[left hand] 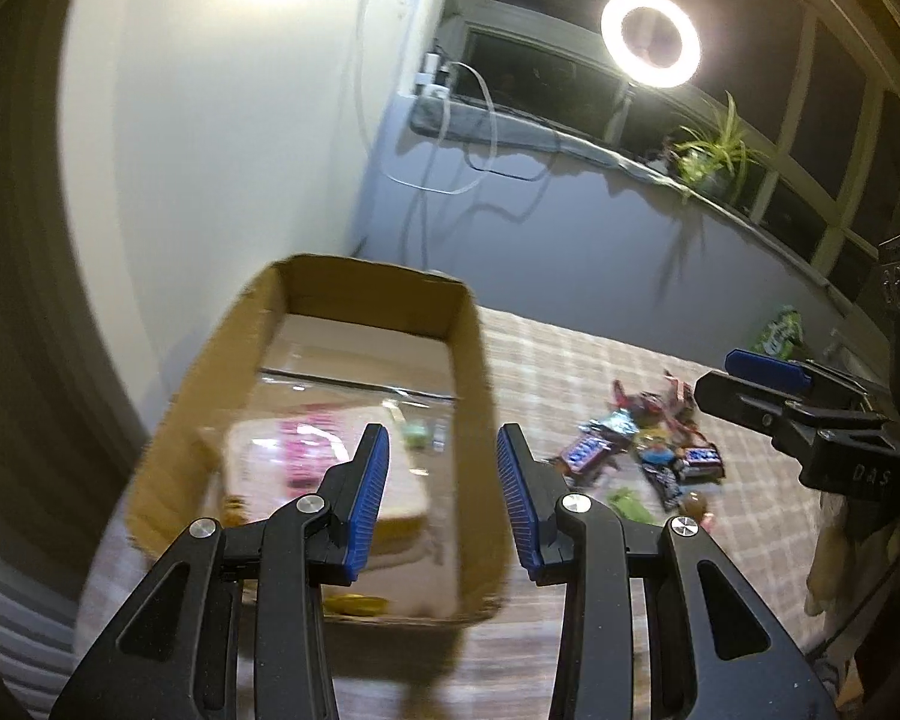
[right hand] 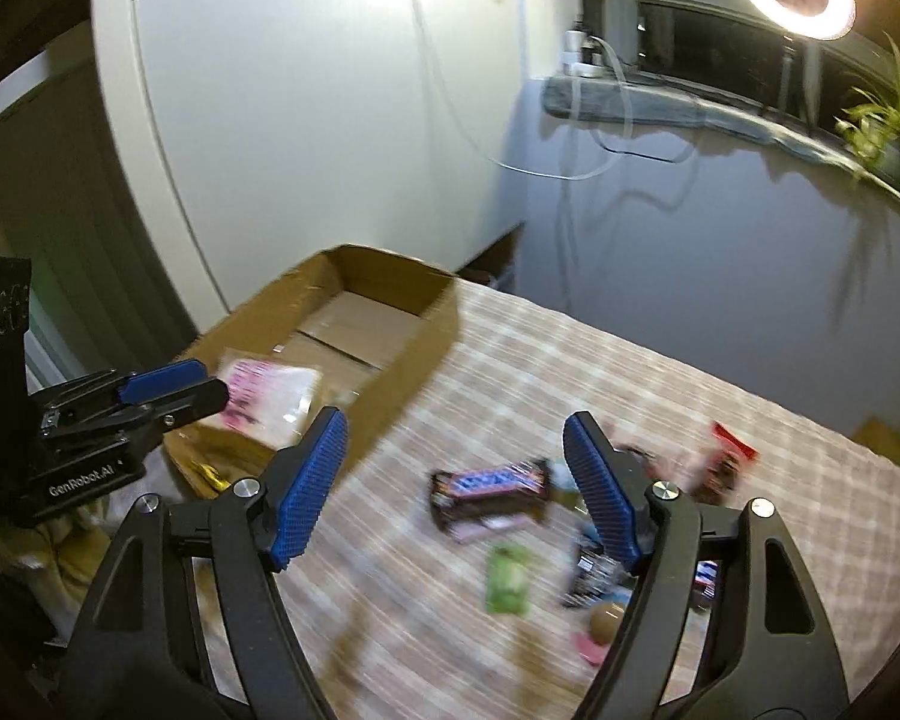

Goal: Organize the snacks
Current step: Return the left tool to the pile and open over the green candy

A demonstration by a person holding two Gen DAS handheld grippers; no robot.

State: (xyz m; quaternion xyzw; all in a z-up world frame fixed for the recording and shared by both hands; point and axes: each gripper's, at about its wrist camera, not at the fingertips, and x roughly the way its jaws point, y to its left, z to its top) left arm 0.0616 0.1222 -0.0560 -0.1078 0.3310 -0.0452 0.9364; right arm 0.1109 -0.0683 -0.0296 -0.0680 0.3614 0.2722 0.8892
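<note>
Checked cloth (right hand: 570,360) carries snacks under spread right claw (right hand: 456,474); left claw (left hand: 441,501), spread, faces box (left hand: 477,360).

Cardboard box (right hand: 354,324) left on the table (right hand: 660,372), packet (right hand: 270,399) inside, snack pile (right hand: 582,516) right of it

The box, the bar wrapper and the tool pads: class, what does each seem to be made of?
Box: brown cardboard, matte, with folded bottom flaps. Bar wrapper: probably plastic film, glossy, crimped ends. Right tool pads: likely blue rubber or plastic, with a ribbed, textured face.
</note>
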